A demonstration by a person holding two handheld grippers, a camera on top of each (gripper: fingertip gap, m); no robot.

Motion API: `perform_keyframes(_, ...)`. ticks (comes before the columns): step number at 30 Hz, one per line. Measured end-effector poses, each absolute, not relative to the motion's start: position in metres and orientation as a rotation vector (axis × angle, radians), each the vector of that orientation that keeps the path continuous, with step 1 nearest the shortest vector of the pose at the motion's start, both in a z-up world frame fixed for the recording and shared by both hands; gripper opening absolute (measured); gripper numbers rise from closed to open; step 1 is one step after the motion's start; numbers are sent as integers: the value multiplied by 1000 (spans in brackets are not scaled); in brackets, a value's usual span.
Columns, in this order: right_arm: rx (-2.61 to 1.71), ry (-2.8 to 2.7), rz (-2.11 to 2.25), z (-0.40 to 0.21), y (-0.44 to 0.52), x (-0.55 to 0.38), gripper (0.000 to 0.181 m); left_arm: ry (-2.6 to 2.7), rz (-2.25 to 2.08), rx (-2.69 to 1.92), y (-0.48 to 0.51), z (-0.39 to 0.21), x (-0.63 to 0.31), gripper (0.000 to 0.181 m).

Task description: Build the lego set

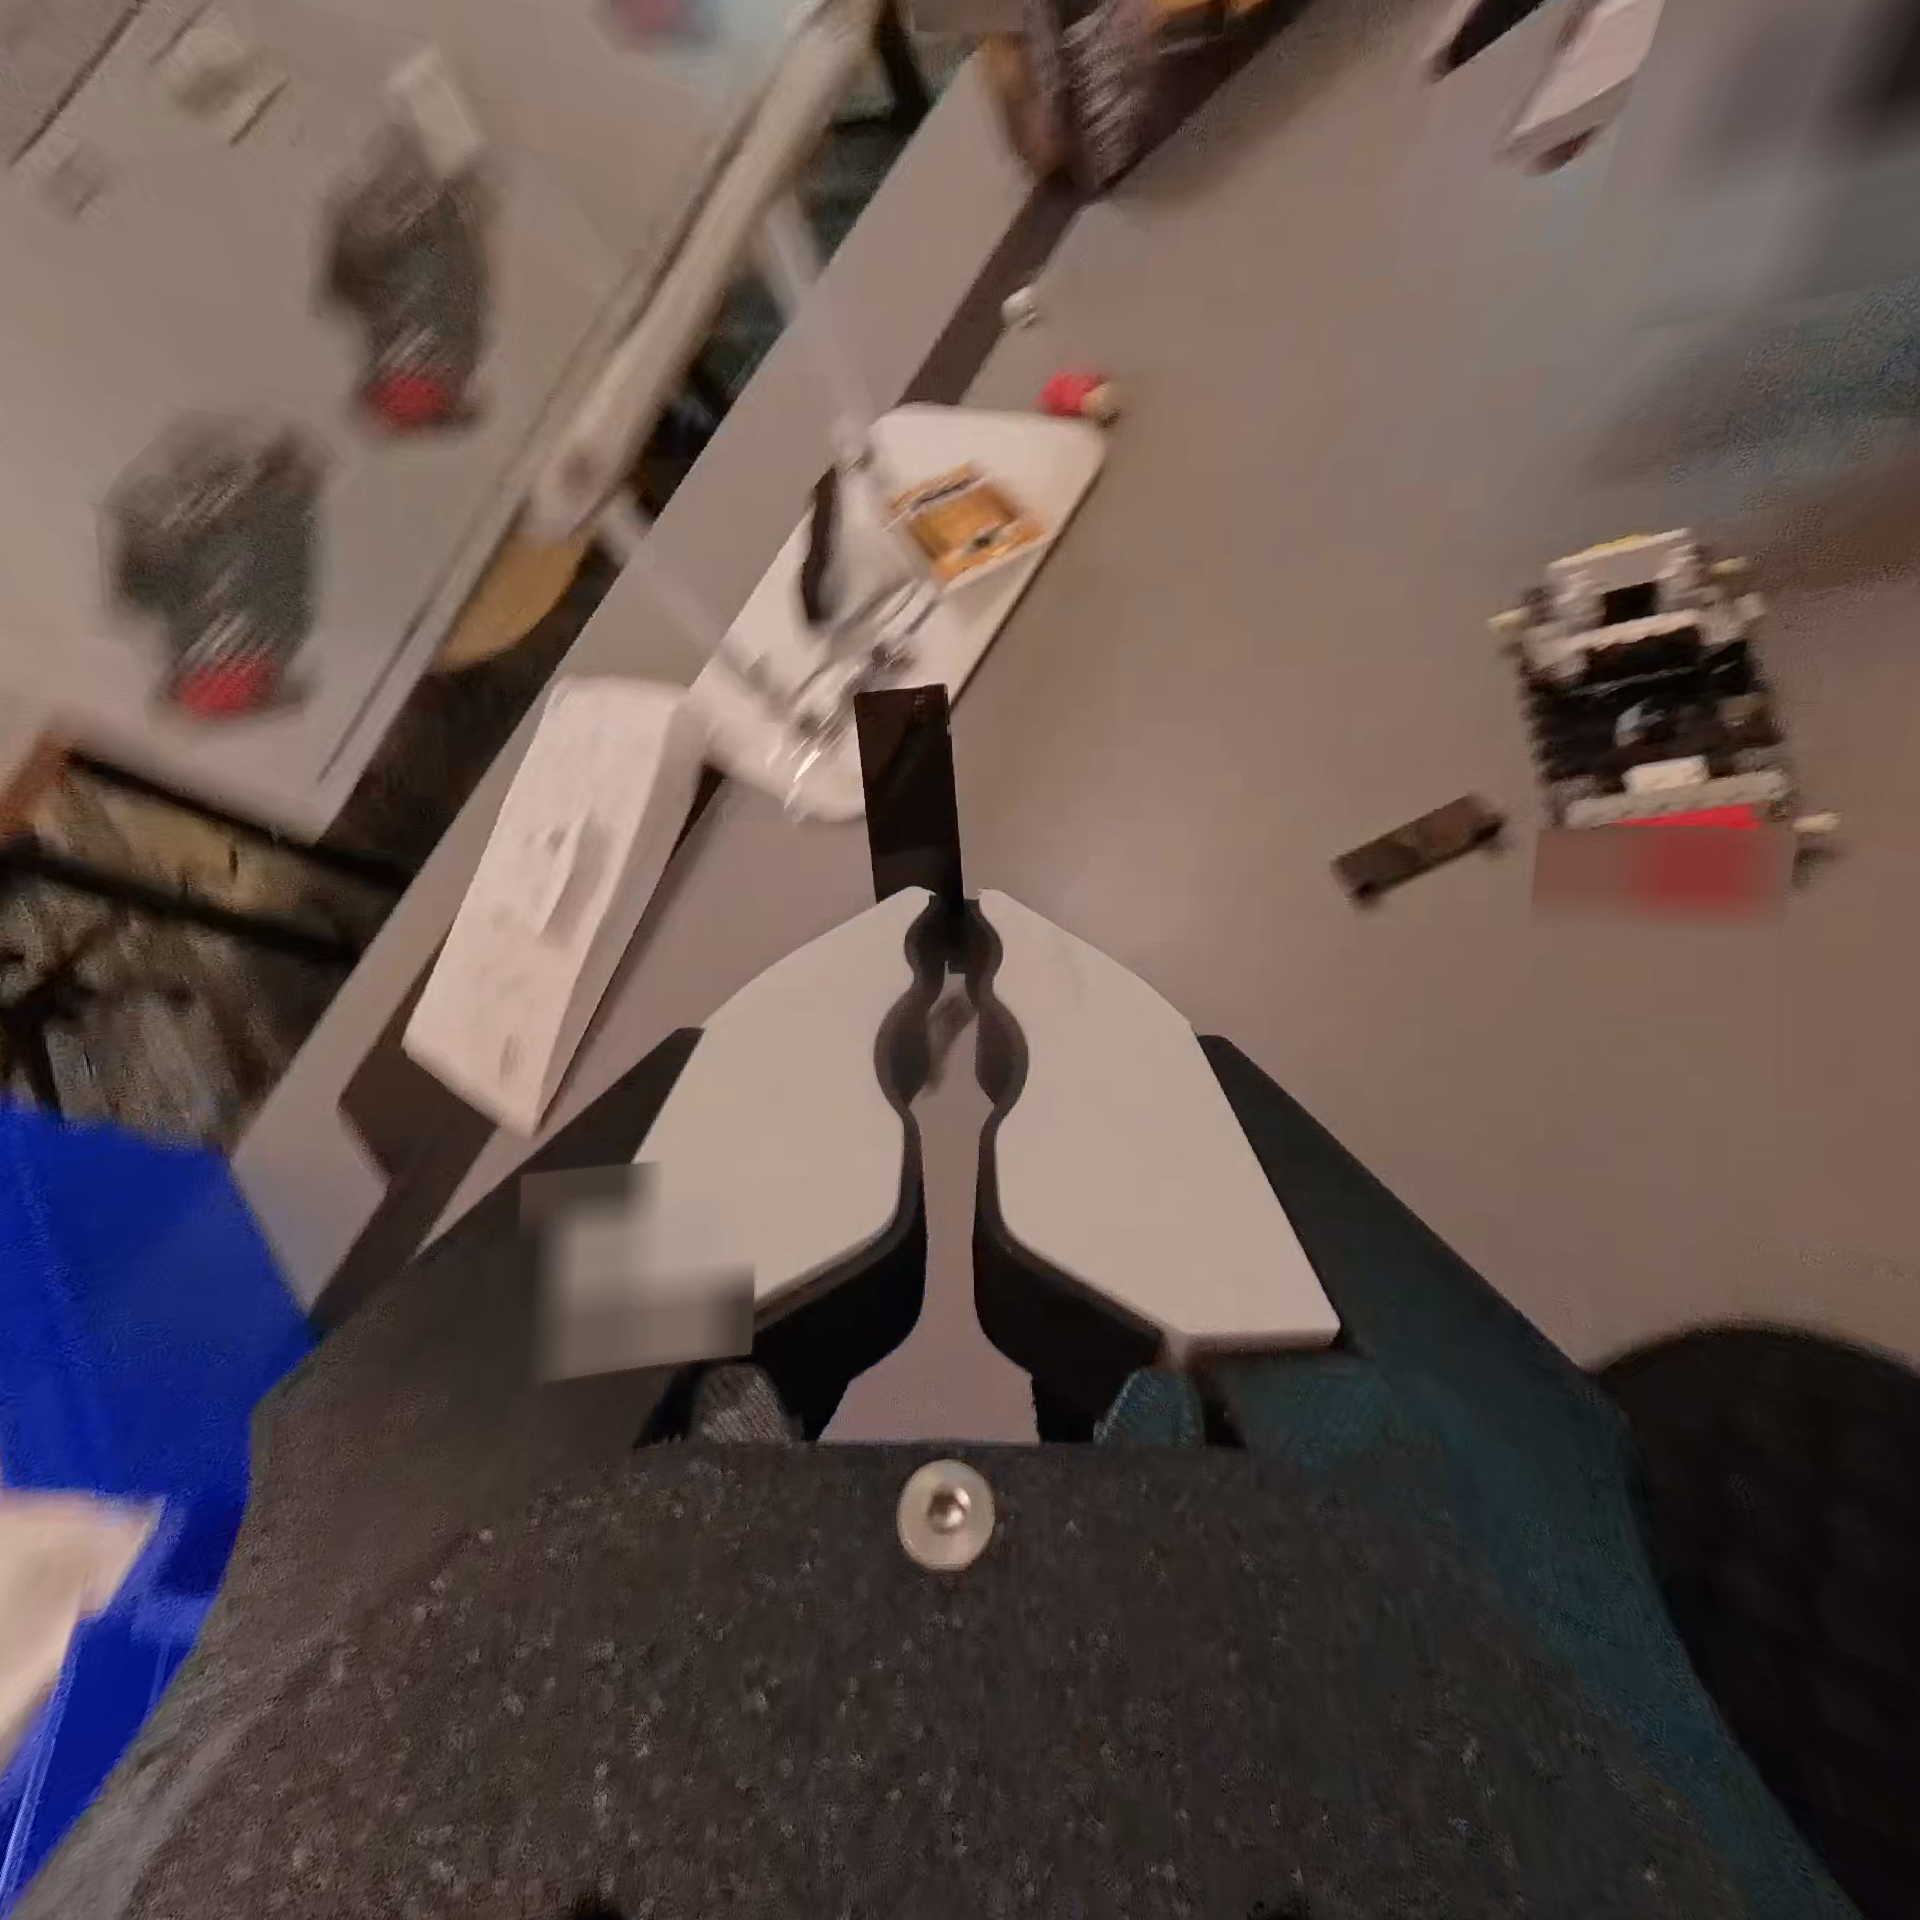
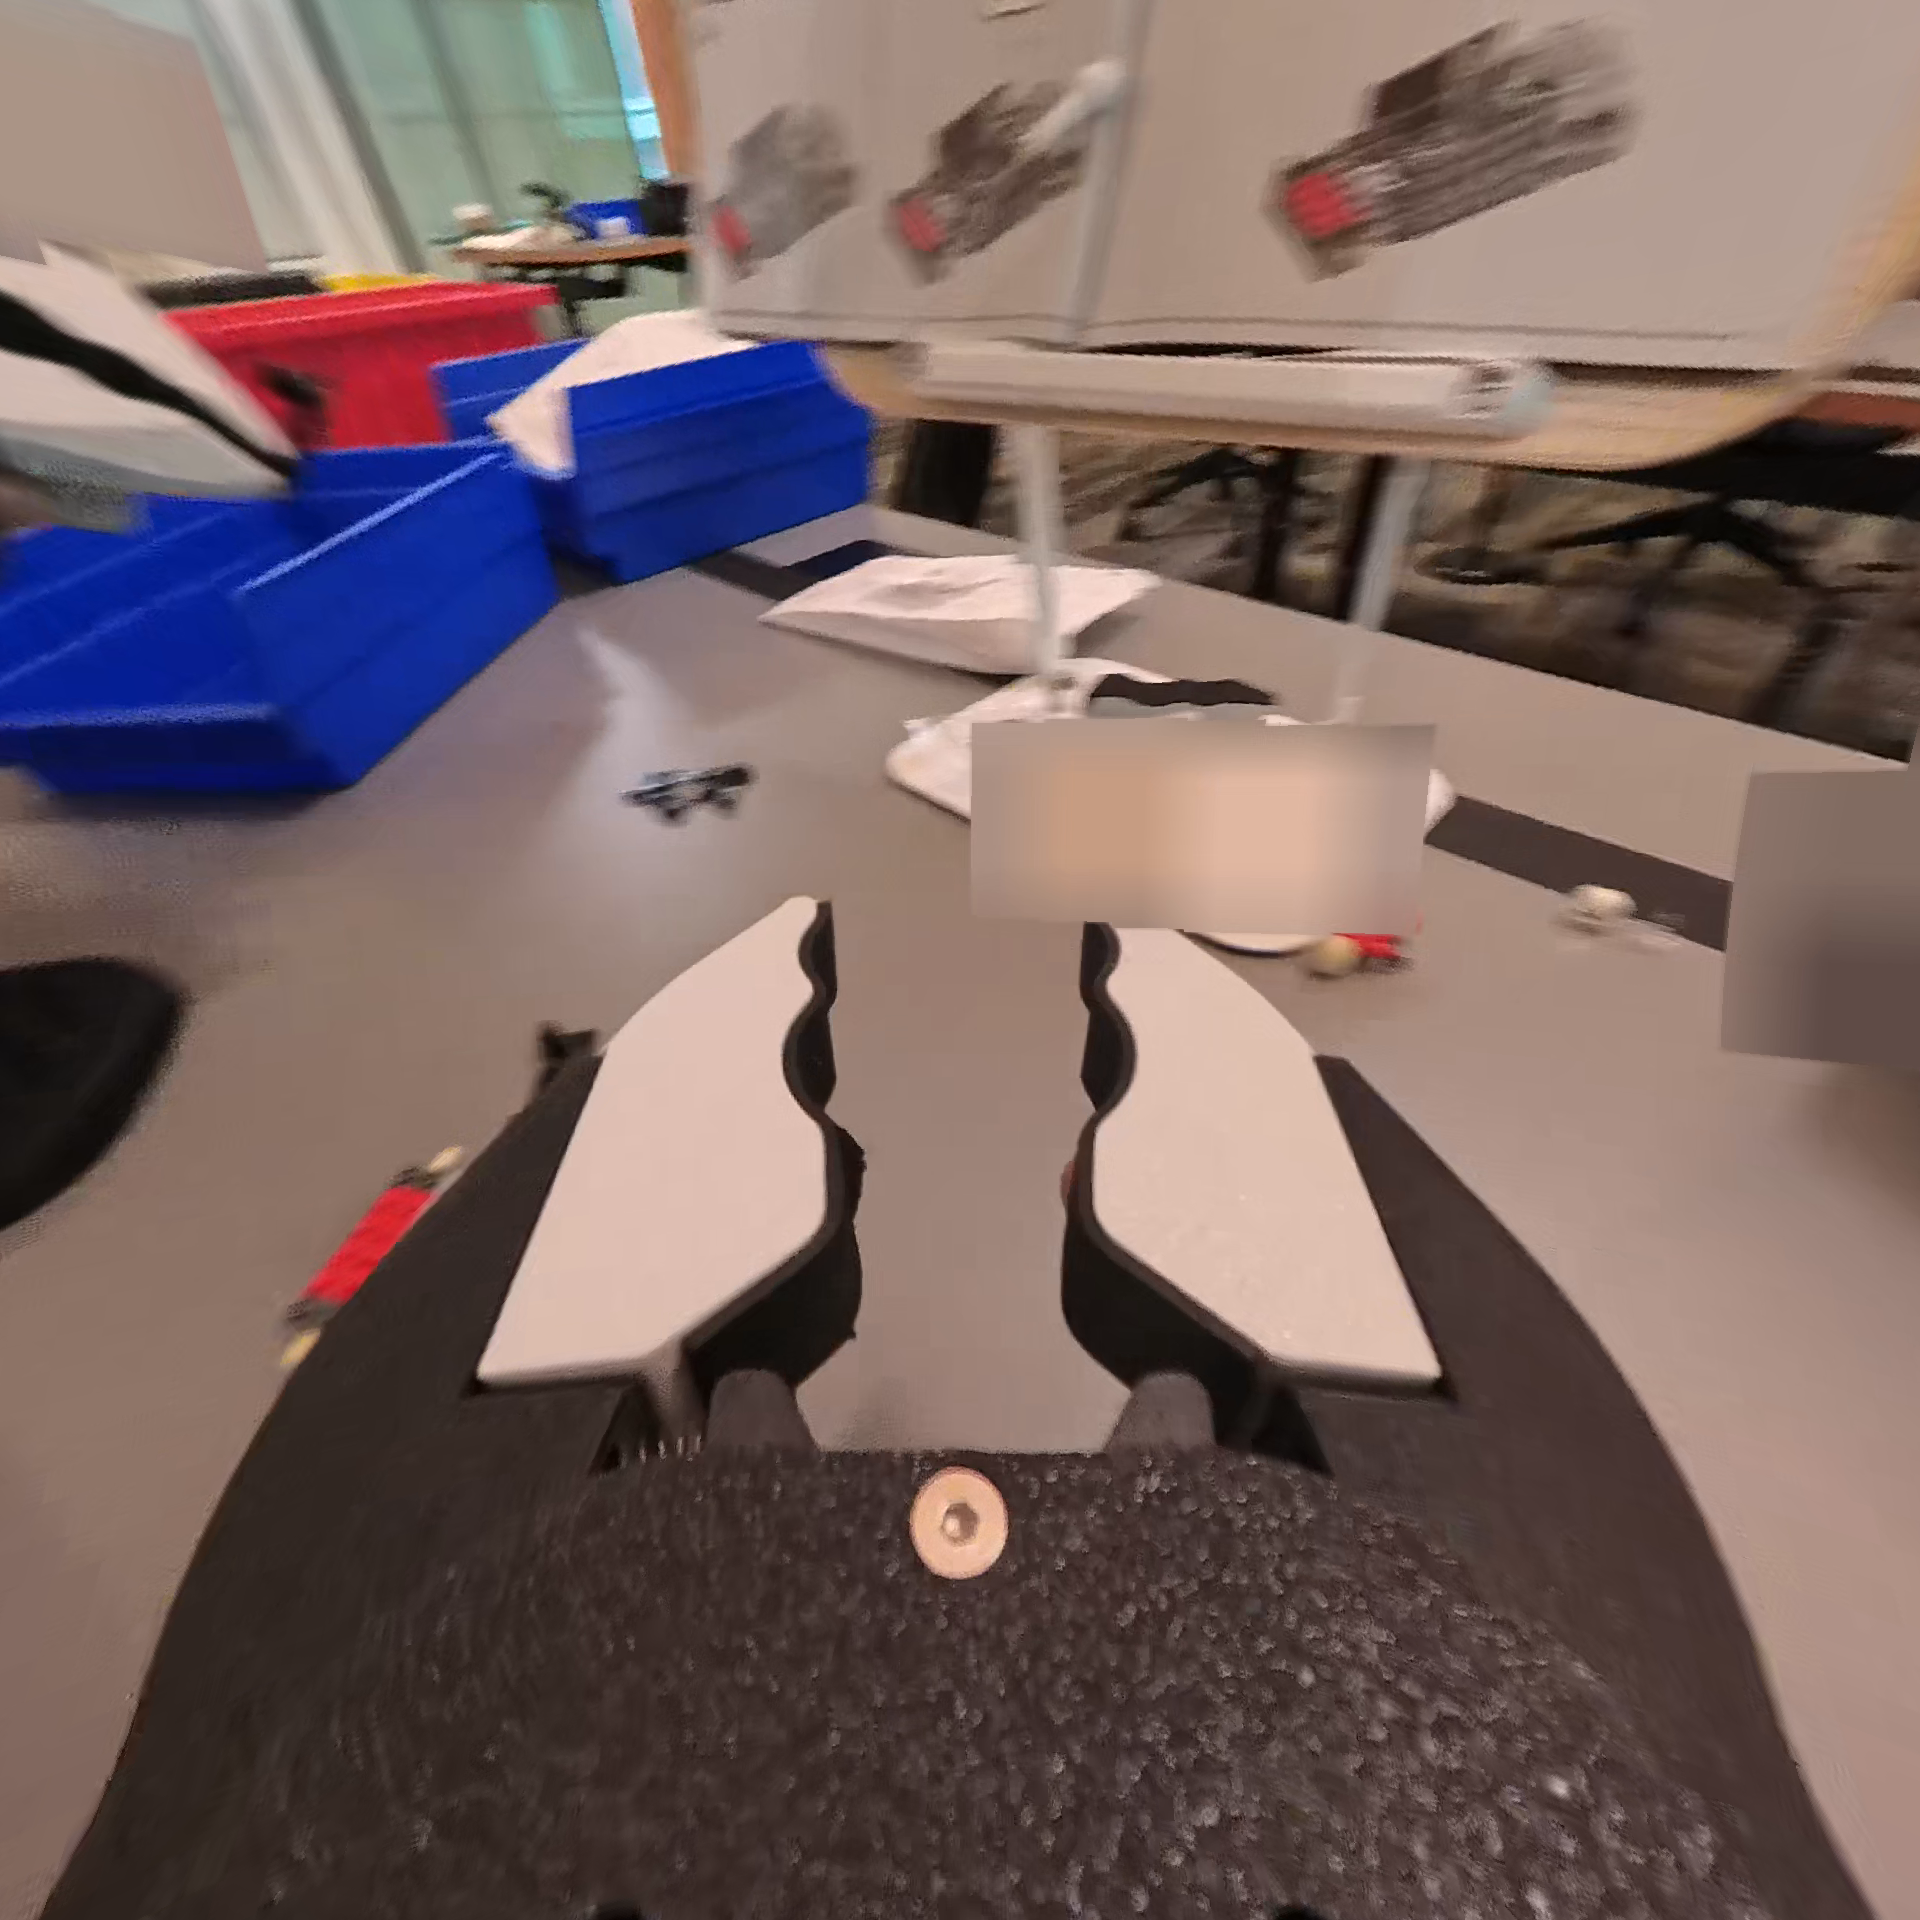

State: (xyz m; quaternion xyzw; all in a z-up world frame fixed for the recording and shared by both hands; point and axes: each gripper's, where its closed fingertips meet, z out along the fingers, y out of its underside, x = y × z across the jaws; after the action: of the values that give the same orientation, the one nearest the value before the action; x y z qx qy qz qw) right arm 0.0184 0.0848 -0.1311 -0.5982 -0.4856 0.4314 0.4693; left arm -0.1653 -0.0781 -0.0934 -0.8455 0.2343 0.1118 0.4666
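Observation:
My left gripper (image 1: pixel 951 902) is shut on a flat black lego plate (image 1: pixel 909 790) that sticks up out of its tips, held above the grey table (image 1: pixel 1299 468). A half-built lego model (image 1: pixel 1652 696), black, white and red, stands on the table to the right. A loose black lego piece (image 1: pixel 1418 847) lies just left of it. My right gripper (image 2: pixel 956 930) is open and empty, low over the table. A red lego piece (image 2: pixel 364 1247) lies at its left side. Small black pieces (image 2: pixel 686 788) lie farther ahead to the left.
A white tray (image 1: pixel 966 582) with small parts and a white booklet (image 1: pixel 551 894) sit near the table's left edge. Blue bins (image 2: pixel 395 592) and a red bin (image 2: pixel 364 353) stand at the far left. A metal stand (image 2: pixel 1044 540) rises beyond the tray. Small beads (image 2: pixel 1340 951) lie on the table. Left tips to right tips: about 25 centimeters. The loose black lego piece (image 1: pixel 1418 847) sits 15 centimeters or so from the ends of my right fingers.

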Motion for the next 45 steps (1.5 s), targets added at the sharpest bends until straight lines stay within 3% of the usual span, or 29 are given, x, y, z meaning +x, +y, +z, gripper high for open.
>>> perform_keyframes(6,-1417,-1344,1359,-125,13,-3,43,865,450,-1880,-3,-141,-58,3)
perform_keyframes(11,-1464,-1354,1336,-128,19,-11,44,1002,629,-1774,11,-151,-32,3)
perform_keyframes(17,-1518,-1521,1459,-152,22,-24,13,1068,811,-1641,19,-163,-29,3)
perform_keyframes(19,-1532,-1518,1480,-153,23,-24,12,1094,836,-1611,20,-163,-31,3)
perform_keyframes(26,-1470,-1647,1137,-172,31,-15,12,946,220,-1812,-3,-155,-28,23)
perform_keyframes(31,-1550,-1641,755,-212,81,3,12,828,-256,-1945,-21,-173,-36,24)
perform_keyframes(36,-1545,-1721,457,-235,105,17,13,865,-318,-2056,-30,-207,-55,28)
perform_keyframes(45,-1558,-1740,481,-230,105,25,40,829,-316,-2074,-25,-223,-63,27)
